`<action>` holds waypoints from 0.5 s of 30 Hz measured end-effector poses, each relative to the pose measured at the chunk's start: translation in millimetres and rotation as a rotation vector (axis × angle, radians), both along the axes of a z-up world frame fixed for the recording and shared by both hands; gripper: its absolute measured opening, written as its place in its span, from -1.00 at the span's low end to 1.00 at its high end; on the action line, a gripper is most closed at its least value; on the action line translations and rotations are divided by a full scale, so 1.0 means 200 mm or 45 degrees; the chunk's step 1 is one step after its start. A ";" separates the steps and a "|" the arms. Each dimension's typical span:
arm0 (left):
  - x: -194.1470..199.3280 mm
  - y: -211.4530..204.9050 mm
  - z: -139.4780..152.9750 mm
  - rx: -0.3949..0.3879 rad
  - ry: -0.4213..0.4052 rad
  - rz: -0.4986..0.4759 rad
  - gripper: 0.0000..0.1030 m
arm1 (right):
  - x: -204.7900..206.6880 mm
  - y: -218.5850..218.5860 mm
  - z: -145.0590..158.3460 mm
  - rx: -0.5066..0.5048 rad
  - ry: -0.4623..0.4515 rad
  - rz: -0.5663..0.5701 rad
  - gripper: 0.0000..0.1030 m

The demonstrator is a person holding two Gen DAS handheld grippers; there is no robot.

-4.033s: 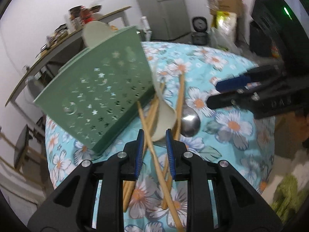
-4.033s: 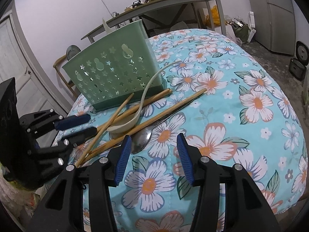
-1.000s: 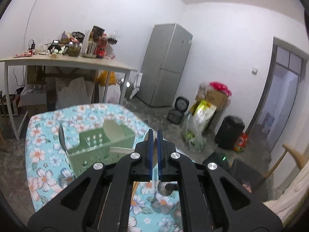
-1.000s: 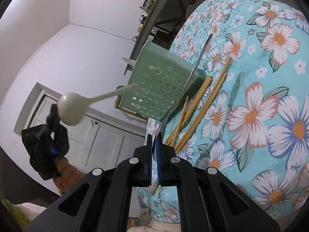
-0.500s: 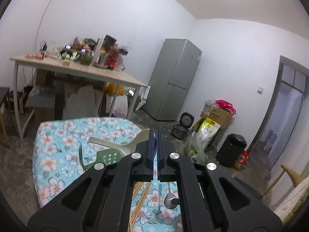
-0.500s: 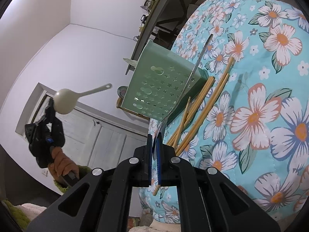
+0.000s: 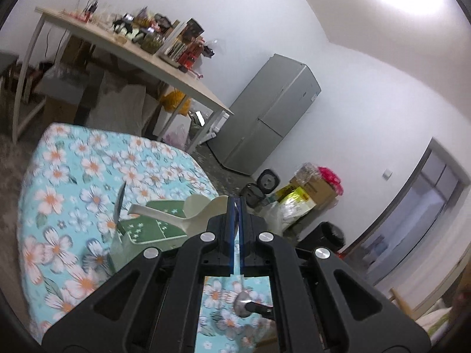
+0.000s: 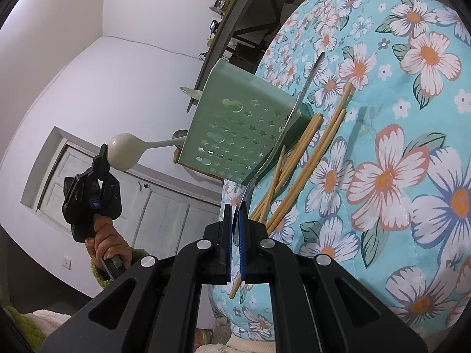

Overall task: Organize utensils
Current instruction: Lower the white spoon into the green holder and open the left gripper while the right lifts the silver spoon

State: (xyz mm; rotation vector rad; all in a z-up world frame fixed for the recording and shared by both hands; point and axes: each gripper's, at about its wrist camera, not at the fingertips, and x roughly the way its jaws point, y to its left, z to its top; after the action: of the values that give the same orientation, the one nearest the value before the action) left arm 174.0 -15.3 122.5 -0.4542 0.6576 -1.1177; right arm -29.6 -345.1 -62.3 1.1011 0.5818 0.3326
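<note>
My left gripper (image 7: 235, 206) is shut on a cream plastic spoon (image 7: 194, 214) and holds it by the bowl, handle toward the green utensil basket (image 7: 147, 226). In the right wrist view the left gripper (image 8: 103, 156) holds the spoon (image 8: 129, 150) above the basket's (image 8: 235, 135) open top. My right gripper (image 8: 234, 226) is shut on a metal spoon (image 8: 291, 114), held by its bowl end with the handle pointing up past the basket. Several wooden chopsticks (image 8: 306, 161) lie on the floral tablecloth (image 8: 397, 147) beside the basket.
A long cluttered wooden table (image 7: 132, 47) stands behind the floral table. A grey fridge (image 7: 265, 123), a rice cooker (image 7: 265, 179) and bags (image 7: 309, 194) are at the back. A white door (image 8: 141, 206) is behind the left gripper.
The left gripper has brought the cream spoon down and closer to the basket, its handle tip now at the basket's top. The right gripper holds the metal spoon almost still.
</note>
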 end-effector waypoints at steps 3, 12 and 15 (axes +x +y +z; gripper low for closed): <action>0.04 0.02 -0.01 -0.055 0.056 -0.017 -0.98 | 0.00 0.00 0.00 0.000 0.003 -0.002 -0.92; 0.02 0.04 0.01 -0.092 0.115 -0.066 -0.98 | 0.00 0.01 0.00 0.000 0.009 -0.006 -0.92; -0.02 0.05 0.05 -0.116 0.109 -0.089 -0.98 | 0.00 0.01 0.00 0.002 0.010 -0.006 -0.92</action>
State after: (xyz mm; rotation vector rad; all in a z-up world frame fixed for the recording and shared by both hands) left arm 169.8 -5.5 131.9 -0.5629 0.7037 -1.2034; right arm -29.6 -344.0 -62.9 1.1055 0.5864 0.3248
